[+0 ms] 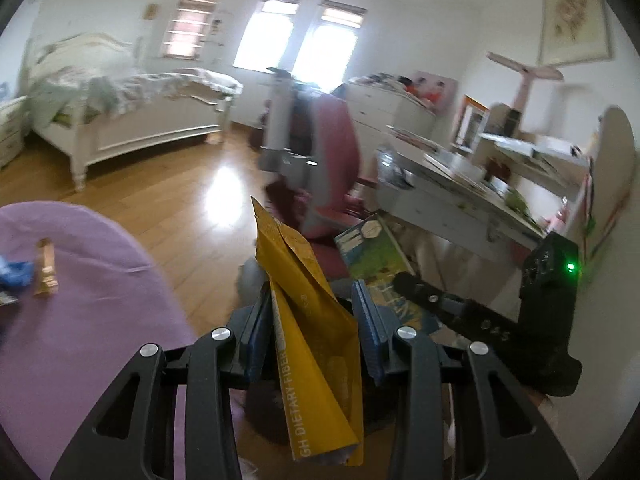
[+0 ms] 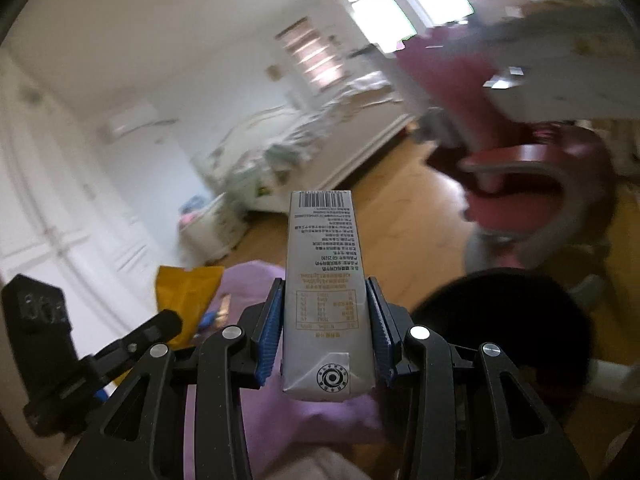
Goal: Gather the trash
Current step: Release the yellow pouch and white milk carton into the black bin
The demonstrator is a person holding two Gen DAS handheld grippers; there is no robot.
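My left gripper (image 1: 316, 308) is shut on a yellow snack wrapper (image 1: 308, 312), crumpled and standing up between the blue pads, held above the floor beside a purple cloth surface (image 1: 80, 320). My right gripper (image 2: 326, 308) is shut on a grey drink carton (image 2: 326, 288), which points forward with its barcode end away from me. The yellow wrapper (image 2: 186, 296) and the left gripper's body (image 2: 52, 344) also show in the right wrist view at the lower left. A small tan wrapper (image 1: 46, 268) and a blue scrap (image 1: 14, 276) lie on the purple surface.
A round black opening, perhaps a bin (image 2: 504, 332), lies low right of the carton. A red chair (image 1: 320, 160) stands ahead, a cluttered white desk (image 1: 460, 192) to the right, a white bed (image 1: 120, 112) at the back left. The floor is wood (image 1: 180, 208).
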